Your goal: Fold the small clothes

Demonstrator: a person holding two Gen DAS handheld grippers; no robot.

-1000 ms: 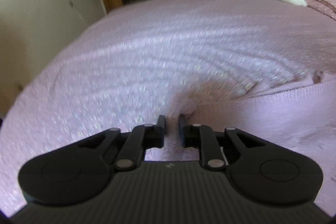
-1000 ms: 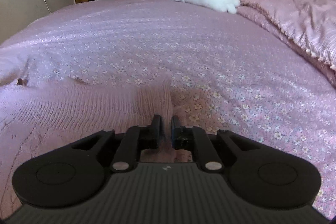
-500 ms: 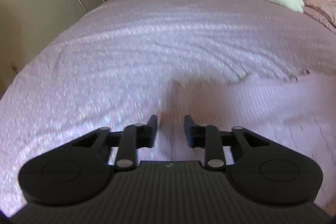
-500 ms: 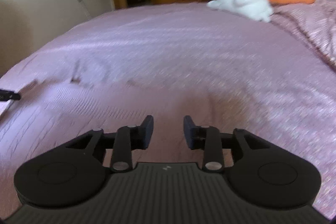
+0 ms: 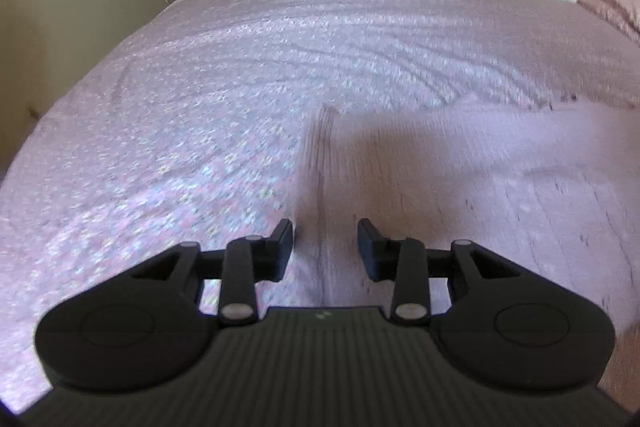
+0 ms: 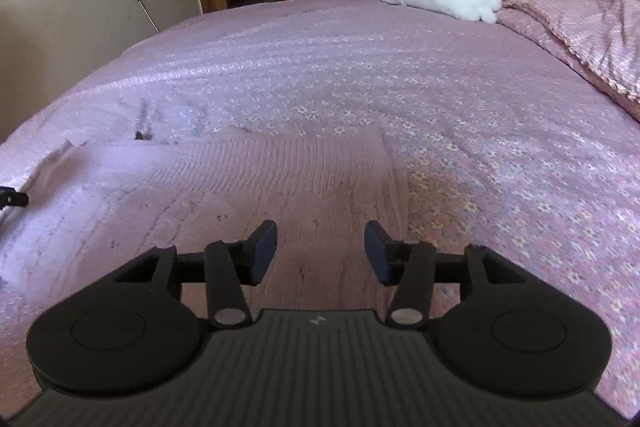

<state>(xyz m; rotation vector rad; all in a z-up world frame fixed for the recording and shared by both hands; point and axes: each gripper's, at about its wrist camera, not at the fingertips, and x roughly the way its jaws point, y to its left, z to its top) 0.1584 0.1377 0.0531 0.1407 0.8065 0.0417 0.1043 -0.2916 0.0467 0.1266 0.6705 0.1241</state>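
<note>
Lying flat, pink knit garment (image 6: 248, 187) crosswise

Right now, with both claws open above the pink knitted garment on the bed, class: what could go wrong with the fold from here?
1. The pink knitted garment nearly matches the floral bedspread, so the right claw may pinch the bedspread too at the garment's right edge.
2. The left claw sits right at the left edge; a grasp could miss it.
3. The far edge looks rumpled, so a fold may land uneven.
</note>
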